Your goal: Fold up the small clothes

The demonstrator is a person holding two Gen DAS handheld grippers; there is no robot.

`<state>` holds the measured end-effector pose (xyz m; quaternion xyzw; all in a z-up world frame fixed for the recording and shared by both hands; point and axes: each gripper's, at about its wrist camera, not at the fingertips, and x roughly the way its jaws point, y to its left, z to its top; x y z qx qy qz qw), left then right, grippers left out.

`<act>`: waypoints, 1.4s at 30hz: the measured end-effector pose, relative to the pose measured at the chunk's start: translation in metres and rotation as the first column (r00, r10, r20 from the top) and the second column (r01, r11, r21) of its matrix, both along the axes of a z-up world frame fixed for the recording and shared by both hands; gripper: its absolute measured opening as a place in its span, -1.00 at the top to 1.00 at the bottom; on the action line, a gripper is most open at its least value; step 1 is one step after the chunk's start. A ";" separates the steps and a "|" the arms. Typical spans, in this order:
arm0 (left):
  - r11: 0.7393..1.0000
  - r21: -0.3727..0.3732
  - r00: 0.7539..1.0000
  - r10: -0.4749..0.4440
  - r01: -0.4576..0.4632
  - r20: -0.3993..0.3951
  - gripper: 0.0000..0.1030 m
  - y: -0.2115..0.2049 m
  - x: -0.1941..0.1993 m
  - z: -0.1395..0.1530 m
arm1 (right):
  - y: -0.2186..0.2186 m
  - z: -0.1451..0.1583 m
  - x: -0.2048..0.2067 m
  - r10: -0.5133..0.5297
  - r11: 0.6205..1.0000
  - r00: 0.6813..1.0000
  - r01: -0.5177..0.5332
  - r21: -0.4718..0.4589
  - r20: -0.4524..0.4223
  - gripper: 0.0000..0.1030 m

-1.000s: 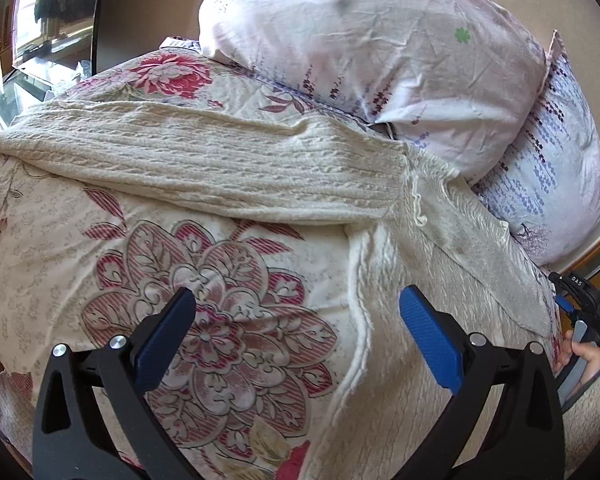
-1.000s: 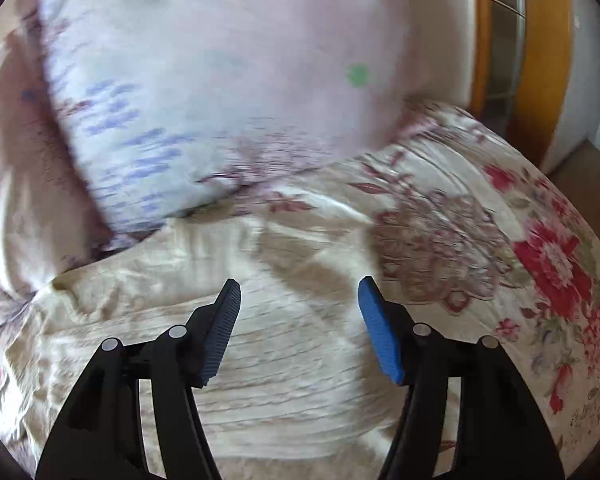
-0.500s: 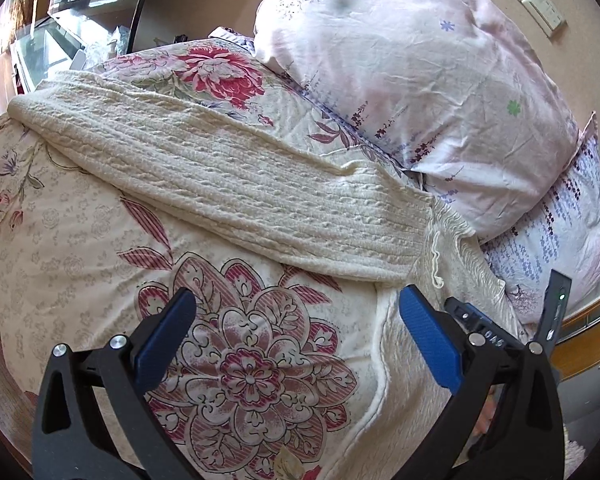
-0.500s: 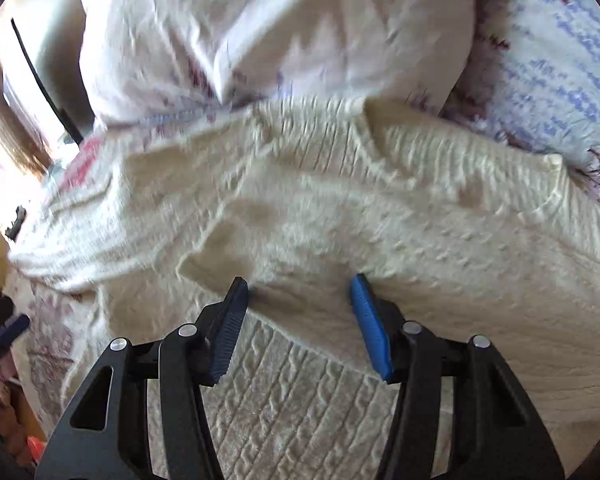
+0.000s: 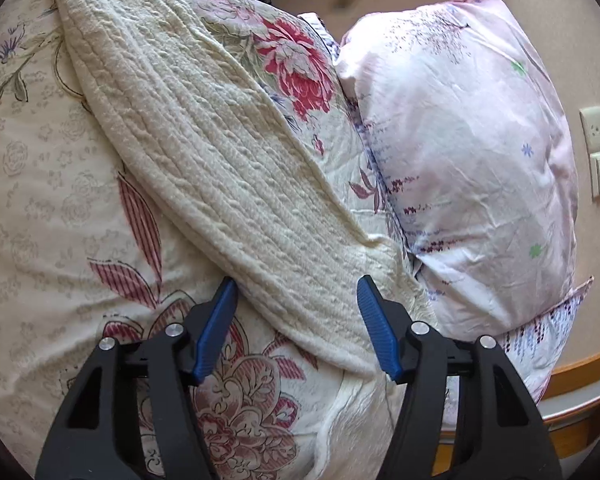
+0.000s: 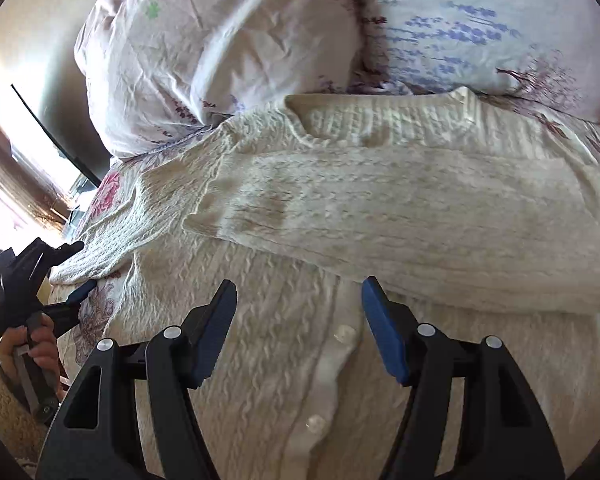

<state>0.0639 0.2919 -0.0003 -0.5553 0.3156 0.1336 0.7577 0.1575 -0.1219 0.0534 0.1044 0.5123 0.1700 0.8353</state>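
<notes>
Left gripper (image 5: 298, 304) is closing with the outstretched sleeve (image 5: 204, 152) of the cream cable-knit cardigan (image 6: 284, 360) between its blue pads (image 5: 374, 332); the pads straddle the sleeve near the shoulder end and don't look to press it yet, so no grip so far. To do this step well I'd bite both knit layers at the sleeve's lower edge, lift only slightly, and carry it across the body to lie over the sleeve already folded (image 6: 400, 216), avoiding snagging the floral bedcover (image 5: 60, 200) underneath. Right gripper (image 6: 298, 308) hangs just above the button placket (image 6: 342, 336), jaws opening, nothing clamped; it could pin the front while the sleeve travels. Both point steeply down. In the right view, the left hand (image 6: 28, 348) grips its handle at the garment's edge. Farther back the cardigan's collar butts against two pillows (image 6: 220, 40).
</notes>
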 end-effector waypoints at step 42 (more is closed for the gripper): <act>0.492 0.545 0.679 -0.704 0.678 -0.209 0.84 -0.290 0.098 0.026 | -0.155 -0.011 -0.098 -0.325 0.943 0.945 0.326 0.059 -0.027 -0.32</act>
